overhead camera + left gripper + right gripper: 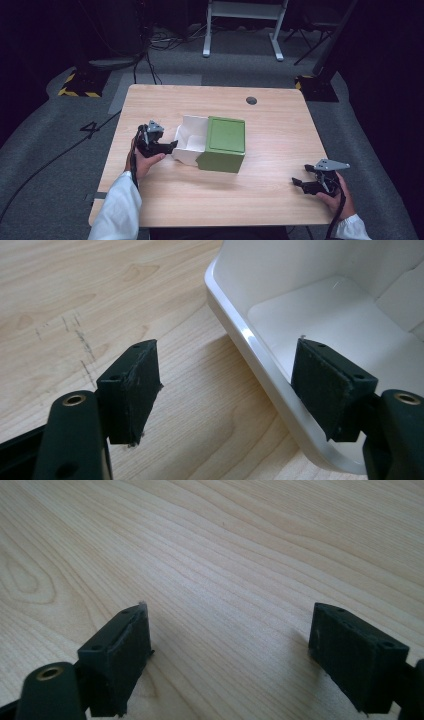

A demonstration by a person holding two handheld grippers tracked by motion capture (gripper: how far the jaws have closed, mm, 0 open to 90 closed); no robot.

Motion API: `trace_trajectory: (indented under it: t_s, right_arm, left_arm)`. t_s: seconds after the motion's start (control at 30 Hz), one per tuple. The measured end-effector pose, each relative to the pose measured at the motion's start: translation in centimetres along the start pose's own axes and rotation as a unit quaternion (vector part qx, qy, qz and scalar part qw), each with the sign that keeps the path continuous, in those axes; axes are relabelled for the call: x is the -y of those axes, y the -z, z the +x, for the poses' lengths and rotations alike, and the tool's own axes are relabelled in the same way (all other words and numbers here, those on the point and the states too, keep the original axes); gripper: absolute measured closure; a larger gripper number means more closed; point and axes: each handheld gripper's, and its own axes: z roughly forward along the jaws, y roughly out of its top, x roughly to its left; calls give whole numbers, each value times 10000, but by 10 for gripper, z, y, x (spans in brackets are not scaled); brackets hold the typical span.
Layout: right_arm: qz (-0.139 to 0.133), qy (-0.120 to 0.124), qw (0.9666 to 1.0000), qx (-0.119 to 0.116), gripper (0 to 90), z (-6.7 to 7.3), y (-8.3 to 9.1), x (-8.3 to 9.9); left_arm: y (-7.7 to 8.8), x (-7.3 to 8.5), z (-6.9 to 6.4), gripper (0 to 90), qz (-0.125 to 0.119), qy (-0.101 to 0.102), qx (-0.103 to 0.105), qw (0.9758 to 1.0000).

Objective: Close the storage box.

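Straddling the rim of the white tray [260, 347], the left gripper [227, 385] stood spread, one pad [325, 382] inside the tray and the other over the table [75, 295], neither pressing the wall. The tray lay near the table's middle, half inside a green box [225, 142]. The right gripper [227, 650] hung unclenched over bare wood, well apart, holding nothing.

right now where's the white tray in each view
High view: the white tray lies mid-table, sliding out of the green sleeve toward the left tongs.
Left gripper view: upper right, its rim between the open jaws.
Right gripper view: not in it; bare wood.
Shared landmark: the wooden table.
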Motion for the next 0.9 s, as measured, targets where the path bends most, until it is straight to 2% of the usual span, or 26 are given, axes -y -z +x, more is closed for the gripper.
trace_trajectory:
  t_s: [0.23,0.33,0.37,0.57,0.73,0.83,0.9]
  right_arm:
    - [-2,0,10000,1,171,0,0,0]
    - [-1,-1,10000,0,171,0,0,0]
    - [-1,-1,10000,-1,171,0,0,0]
    - [0,1,10000,0,171,0,0,0]
    - [-1,2,10000,2,171,0,0,0]
    - [-2,2,10000,1,171,0,0,0]
    - [-1,1,10000,1,171,0,0,0]
  left_arm:
    - [-8,3,-1,348,80,62,228,9997]
    - [-12,4,-5,518,119,-20,609,9981]
    - [-14,4,-7,567,134,-21,646,9978]
    - [-18,4,-9,566,96,119,712,9973]
    - [-22,0,-16,563,115,38,688,9976]
    - [-26,-4,-23,557,154,-83,709,9973]
    - [-30,-8,-28,557,114,-61,716,9973]
